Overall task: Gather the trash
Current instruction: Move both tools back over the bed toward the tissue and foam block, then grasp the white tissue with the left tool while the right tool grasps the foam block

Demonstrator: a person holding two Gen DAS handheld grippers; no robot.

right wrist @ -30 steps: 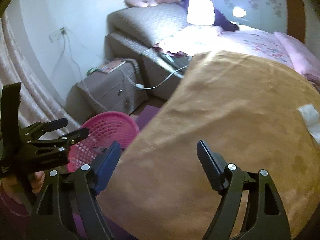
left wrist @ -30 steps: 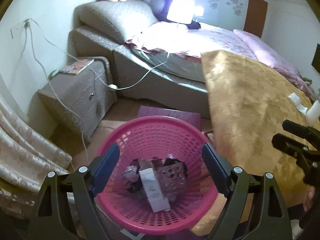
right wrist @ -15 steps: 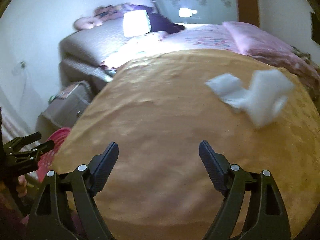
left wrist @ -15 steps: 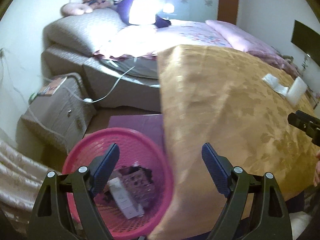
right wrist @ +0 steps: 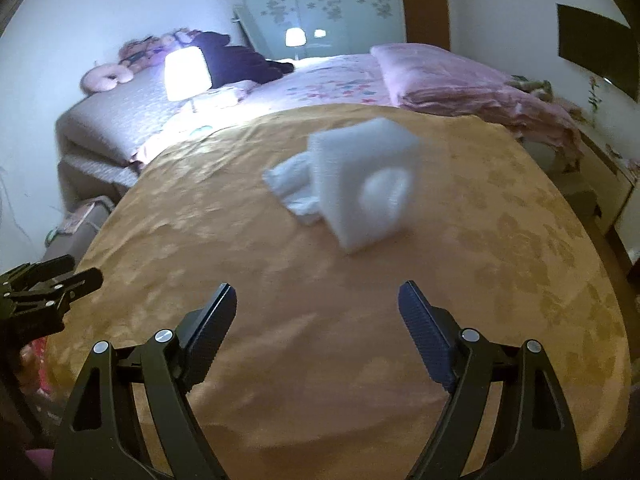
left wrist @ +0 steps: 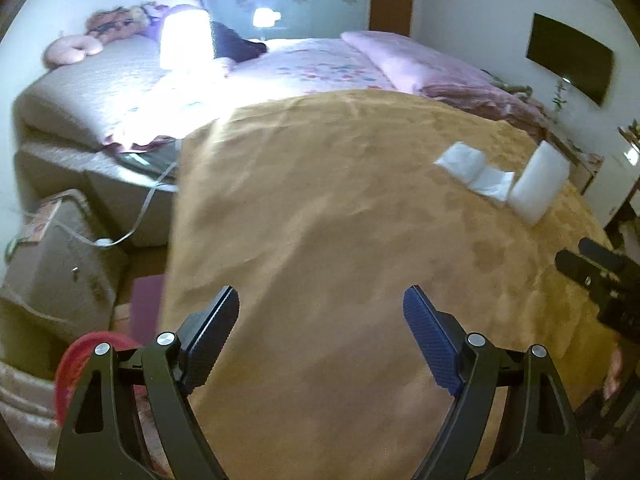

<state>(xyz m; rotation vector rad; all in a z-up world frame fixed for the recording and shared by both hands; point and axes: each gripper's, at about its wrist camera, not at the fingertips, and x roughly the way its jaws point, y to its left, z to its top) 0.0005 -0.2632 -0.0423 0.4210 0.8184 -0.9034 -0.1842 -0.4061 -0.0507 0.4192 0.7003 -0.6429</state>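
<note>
R gripper (right wrist: 316,312): jaws wide apart, nothing betw them; white foam block (right wrist: 366,184) w/ crumpled tissue (right wrist: 290,188) just beside it lies ahead on the gold bedspread (right wrist: 500,260). L gripper (left wrist: 320,316): jaws wide, empty; foam sits far ahead-right, pink basket (left wrist: 70,364) behind-left.

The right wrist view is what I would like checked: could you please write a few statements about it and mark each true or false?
1. The white foam block stands on the golden cloth. True.
2. The right gripper holds the foam block. False: its fingers are apart and empty.
3. A crumpled white tissue lies beside the block. True.
4. The lamp is off. False: it glows.
</note>
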